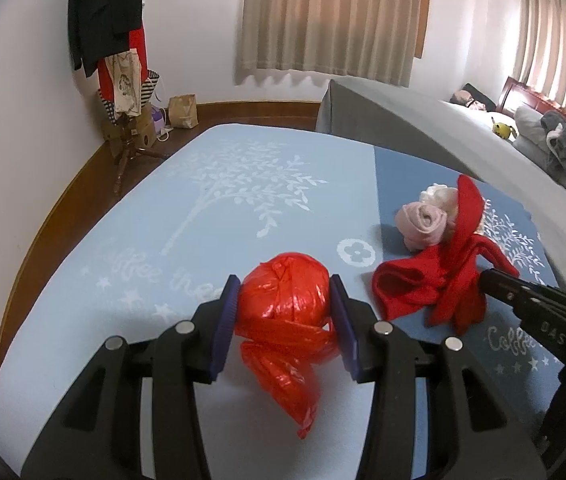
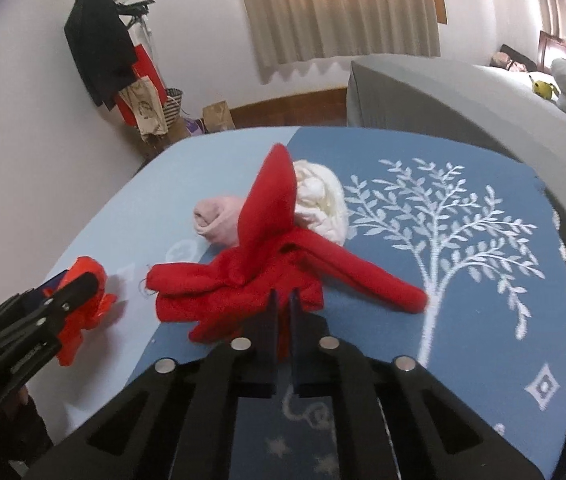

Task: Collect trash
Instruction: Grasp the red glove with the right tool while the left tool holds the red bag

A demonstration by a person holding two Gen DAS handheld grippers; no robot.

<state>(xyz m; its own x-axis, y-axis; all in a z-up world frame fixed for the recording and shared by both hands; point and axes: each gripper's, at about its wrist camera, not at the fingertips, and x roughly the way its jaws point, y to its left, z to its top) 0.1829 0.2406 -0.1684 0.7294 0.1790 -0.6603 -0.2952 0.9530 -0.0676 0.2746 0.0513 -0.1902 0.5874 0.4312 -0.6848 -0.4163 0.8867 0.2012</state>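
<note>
A crumpled red plastic bag (image 1: pixel 283 300) sits between the blue pads of my left gripper (image 1: pixel 285 296), which is shut on it just above the blue mat (image 1: pixel 163 216); its loose tail hangs toward the camera. The same bag (image 2: pixel 83 304) and the left gripper (image 2: pixel 71 292) show at the left of the right wrist view. My right gripper (image 2: pixel 283 300) is shut on the near edge of a red fabric piece (image 2: pixel 251 276), with red cloth pinched in the narrow slit between the pads. In the left wrist view that red fabric (image 1: pixel 435 280) lies right of the bag.
A rolled pink sock (image 2: pixel 219 220) and a white sock bundle (image 2: pixel 323 204) lie behind the red fabric. A grey-covered bed (image 1: pixel 423 128) with soft toys borders the mat on the right. A coat stand (image 1: pixel 115 40) with clothes and bags stands by the far wall.
</note>
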